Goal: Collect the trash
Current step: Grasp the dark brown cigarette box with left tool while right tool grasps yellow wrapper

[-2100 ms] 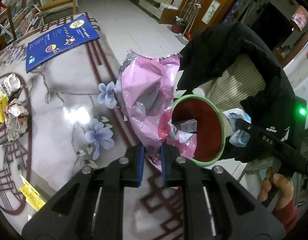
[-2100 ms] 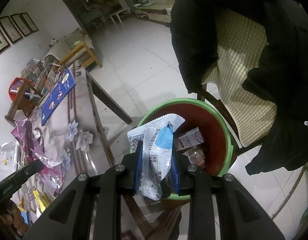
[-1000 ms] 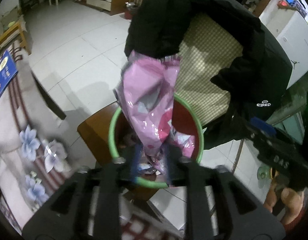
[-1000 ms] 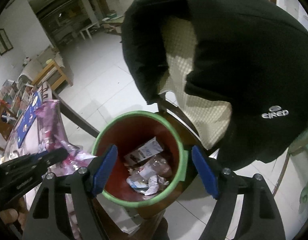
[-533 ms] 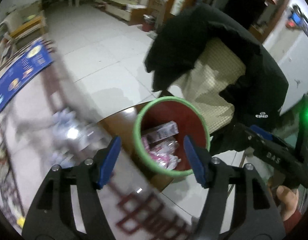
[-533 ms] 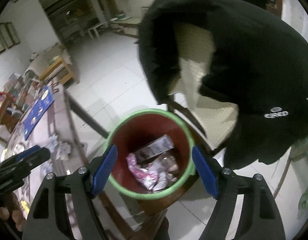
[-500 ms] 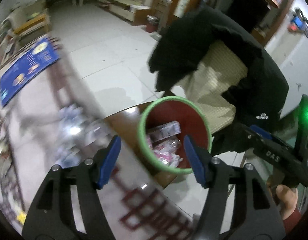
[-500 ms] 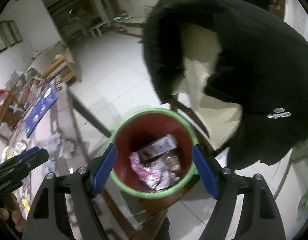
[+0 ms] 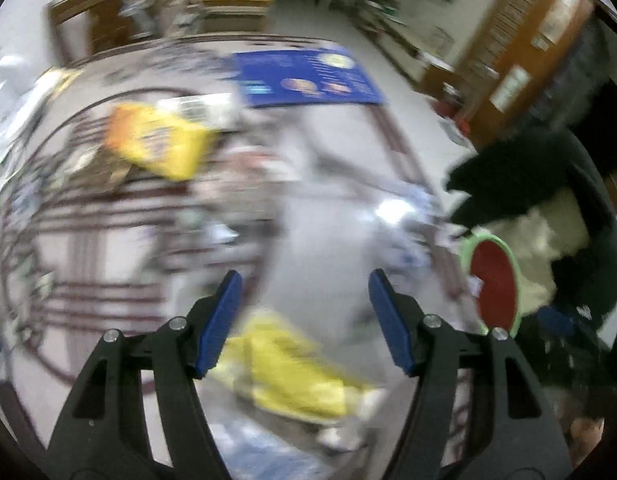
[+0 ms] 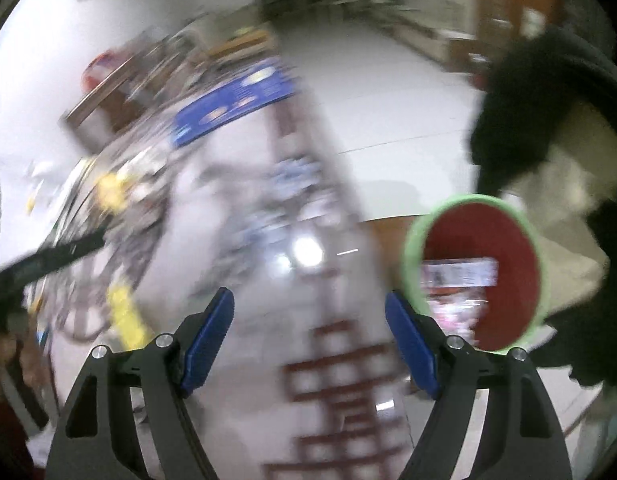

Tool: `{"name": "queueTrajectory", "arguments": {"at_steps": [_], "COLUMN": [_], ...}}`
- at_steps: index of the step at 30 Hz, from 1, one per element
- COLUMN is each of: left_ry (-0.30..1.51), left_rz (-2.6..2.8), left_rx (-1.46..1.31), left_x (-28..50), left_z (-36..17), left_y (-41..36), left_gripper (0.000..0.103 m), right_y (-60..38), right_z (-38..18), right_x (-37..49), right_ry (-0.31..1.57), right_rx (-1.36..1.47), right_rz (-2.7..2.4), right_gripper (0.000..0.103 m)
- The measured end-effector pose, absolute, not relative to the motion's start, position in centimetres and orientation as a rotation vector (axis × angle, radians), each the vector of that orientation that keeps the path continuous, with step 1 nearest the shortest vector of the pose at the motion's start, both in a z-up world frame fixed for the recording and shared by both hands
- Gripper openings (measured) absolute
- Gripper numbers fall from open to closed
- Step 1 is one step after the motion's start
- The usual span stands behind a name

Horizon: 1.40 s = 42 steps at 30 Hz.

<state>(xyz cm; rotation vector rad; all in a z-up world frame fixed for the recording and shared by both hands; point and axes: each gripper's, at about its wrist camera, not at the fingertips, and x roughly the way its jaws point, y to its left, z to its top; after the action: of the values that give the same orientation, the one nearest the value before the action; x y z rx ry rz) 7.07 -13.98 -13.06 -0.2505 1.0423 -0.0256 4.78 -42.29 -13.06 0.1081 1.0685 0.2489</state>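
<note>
Both views are heavily smeared by motion. Most of each is filled by the patterned desk [image 9: 316,200], its pale top marked with dark red lines and bluish flowers. A blue printed sheet [image 9: 308,80] is seen lying at its far edge, toward twelve o'clock in the left wrist view. A black jacket [image 10: 548,112] is draped over a chair at two o'clock in the right wrist view. Just below it, at three o'clock, the green-rimmed red bin [image 10: 412,248] is seen beside the desk edge, with a white carton and pink wrapping inside. On the desk, an orange-yellow packet [image 9: 156,140] lies at ten o'clock and a yellow wrapper [image 9: 292,372] at six o'clock, partly between the blue pads. The left tool [image 9: 304,320] is held wide, its jaws just opened further, with nothing gripped. The right tool [image 10: 308,332] is likewise spread wide and empty.
</note>
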Motion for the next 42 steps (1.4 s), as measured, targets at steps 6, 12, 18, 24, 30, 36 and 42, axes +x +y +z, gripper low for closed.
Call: {"name": "queueTrajectory", "arguments": {"at_steps": [6, 12, 18, 24, 30, 36, 42], "left_ry": [1.049, 1.063, 1.059, 1.050, 1.073, 1.055, 1.014], "left_rz": [0.128, 0.195, 0.227, 0.250, 0.294, 0.301, 0.261], "left_rx": [-0.352, -0.421, -0.539, -0.664, -0.705, -0.716, -0.699], "left_x": [5.0, 4.7, 8.9, 13.6, 16.5, 17.4, 17.3], "left_z": [-14.0, -15.6, -17.2, -19.1, -21.1, -21.8, -20.6], "left_y": [-4.8, 1.8, 6.8, 8.7, 8.8, 9.4, 9.9], "left_gripper": [0.063, 0.063, 0.065, 0.065, 0.065, 0.052, 0.021], "right_y": [-31.6, -24.8, -22.7, -22.2, -22.0, -22.0, -22.1], "right_z": [-15.5, -19.0, -20.2, -20.1, -19.9, -20.5, -20.2], "right_x": [4.7, 5.6, 5.4, 5.6, 6.2, 6.4, 6.2], "right_ry": [1.162, 1.287, 1.334, 1.348, 1.359, 1.387, 1.372], "right_rx": [0.015, -0.009, -0.041, -0.032, -0.051, -0.058, -0.045], "right_rz": [0.480, 0.566, 0.556, 0.515, 0.481, 0.487, 0.492], "right_gripper": [0.081, 0.084, 0.046, 0.039, 0.041, 0.043, 0.065]}}
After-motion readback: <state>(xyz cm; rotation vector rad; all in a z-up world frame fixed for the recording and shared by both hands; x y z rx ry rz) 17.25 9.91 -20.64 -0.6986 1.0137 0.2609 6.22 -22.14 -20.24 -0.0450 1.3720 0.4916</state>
